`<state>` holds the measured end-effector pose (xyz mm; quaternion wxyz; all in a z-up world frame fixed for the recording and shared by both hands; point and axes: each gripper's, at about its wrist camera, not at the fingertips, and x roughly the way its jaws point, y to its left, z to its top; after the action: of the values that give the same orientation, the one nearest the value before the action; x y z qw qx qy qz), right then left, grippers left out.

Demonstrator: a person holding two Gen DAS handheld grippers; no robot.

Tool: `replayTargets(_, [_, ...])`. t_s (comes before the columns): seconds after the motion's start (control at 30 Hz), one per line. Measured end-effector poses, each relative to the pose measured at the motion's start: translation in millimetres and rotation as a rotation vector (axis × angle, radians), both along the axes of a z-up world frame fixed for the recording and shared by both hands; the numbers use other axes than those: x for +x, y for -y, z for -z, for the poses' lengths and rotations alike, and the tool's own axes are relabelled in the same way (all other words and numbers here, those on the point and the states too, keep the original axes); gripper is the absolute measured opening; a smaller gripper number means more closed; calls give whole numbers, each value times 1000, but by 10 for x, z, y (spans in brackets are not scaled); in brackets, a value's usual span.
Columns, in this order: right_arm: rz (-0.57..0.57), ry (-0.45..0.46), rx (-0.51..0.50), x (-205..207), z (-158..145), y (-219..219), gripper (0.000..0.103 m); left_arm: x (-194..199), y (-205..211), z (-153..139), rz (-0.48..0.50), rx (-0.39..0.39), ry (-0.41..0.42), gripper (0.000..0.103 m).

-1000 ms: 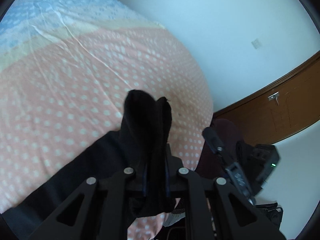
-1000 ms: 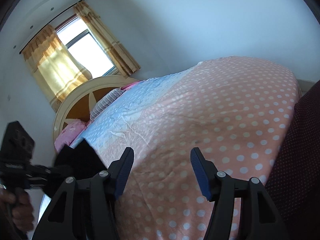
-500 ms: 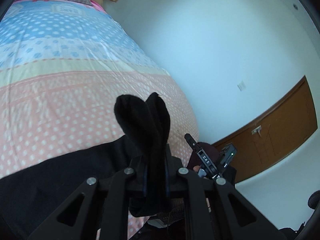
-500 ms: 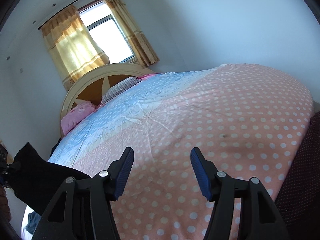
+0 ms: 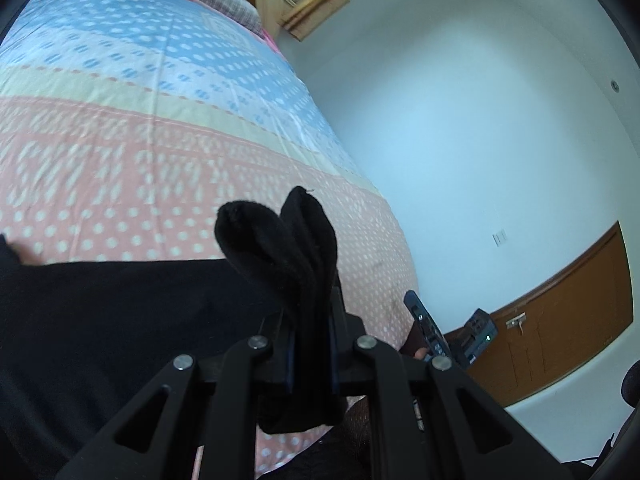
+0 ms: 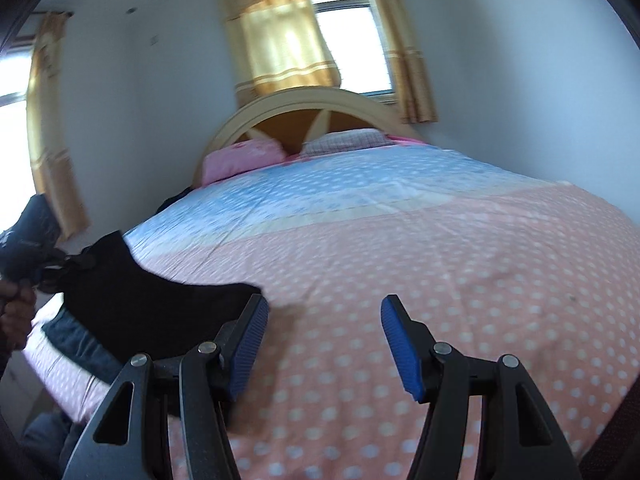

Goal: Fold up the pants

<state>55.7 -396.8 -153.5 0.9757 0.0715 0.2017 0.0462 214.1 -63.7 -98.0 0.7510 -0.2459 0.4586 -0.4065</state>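
The black pants (image 5: 120, 320) lie partly on the pink dotted bedspread (image 5: 120, 168). My left gripper (image 5: 310, 344) is shut on a bunched edge of the pants, which sticks up past the fingers. In the right wrist view the pants (image 6: 140, 304) hang from the left gripper (image 6: 48, 268) at the left, draping onto the bed. My right gripper (image 6: 320, 320) is open and empty above the bedspread (image 6: 440, 260), its left finger (image 6: 248, 332) close to the pants' edge.
Pink and checked pillows (image 6: 248, 156) and a round headboard (image 6: 304, 108) are at the bed's far end. A curtained window (image 6: 312, 40) is behind. A blue garment (image 6: 76, 344) lies under the pants at the bed's left edge. A brown door (image 5: 560, 320) is to the right.
The left gripper has swung the pants over the bed, with more black cloth now spread on it. The right gripper has turned toward the headboard and come near the pants, still open.
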Motion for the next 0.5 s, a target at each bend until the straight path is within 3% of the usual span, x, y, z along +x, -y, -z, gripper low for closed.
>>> replayTargets(0.13, [-149,-13,-23,1,45,-367,61,-18,-208,186,-37,21,-7,13])
replayTargets(0.3, [-303,-78,-135,68,211,-946,61,37,-366,518,-85,45,-51,12])
replayTargets(0.43, [-270,-242,-176,336,489,-1132,61,55,-442,717,-99,84,-55,13])
replayTargets(0.5, [-259,-237,-217,359,515,-1161,61,75,-449,799,-121,124,-62,15])
